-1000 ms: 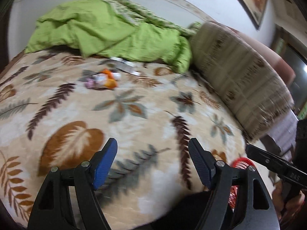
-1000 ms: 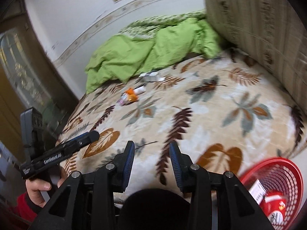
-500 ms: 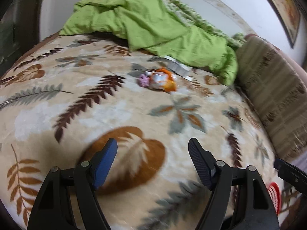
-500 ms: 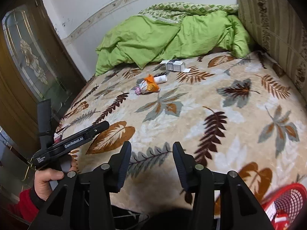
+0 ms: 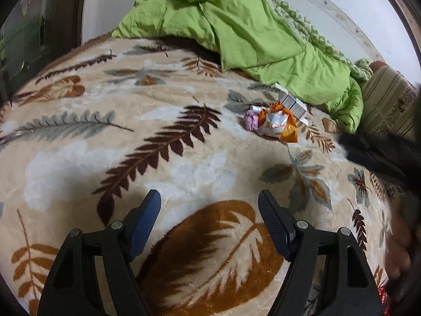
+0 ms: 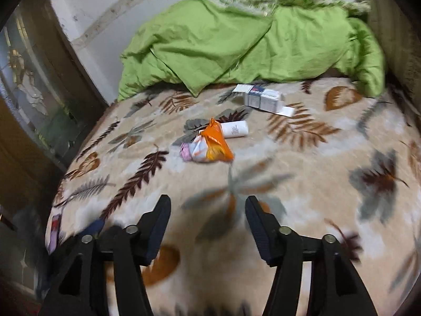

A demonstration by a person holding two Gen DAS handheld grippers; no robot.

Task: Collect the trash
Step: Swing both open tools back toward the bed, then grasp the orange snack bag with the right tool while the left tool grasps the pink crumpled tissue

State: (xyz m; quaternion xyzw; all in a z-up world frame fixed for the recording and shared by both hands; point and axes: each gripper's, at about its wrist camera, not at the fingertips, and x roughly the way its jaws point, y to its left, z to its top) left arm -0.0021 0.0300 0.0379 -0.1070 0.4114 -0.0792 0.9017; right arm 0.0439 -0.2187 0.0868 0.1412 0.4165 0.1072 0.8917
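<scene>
Trash lies on the leaf-patterned bed blanket: an orange and white crumpled wrapper, a small pink wad, a white tube and a white carton by the green duvet. My left gripper is open and empty, well short of the trash. My right gripper is open and empty, with the wrapper ahead of it. The right gripper's dark body shows blurred in the left wrist view.
A crumpled green duvet fills the far end of the bed. A striped bolster lies at the right. A dark wooden door frame and glass cabinet stand at the left. A red basket sliver shows at the lower right.
Both grippers have moved forward over the bed toward the trash, which now looks larger. The right gripper's jaws have opened wider. The red basket has dropped out of the right wrist view.
</scene>
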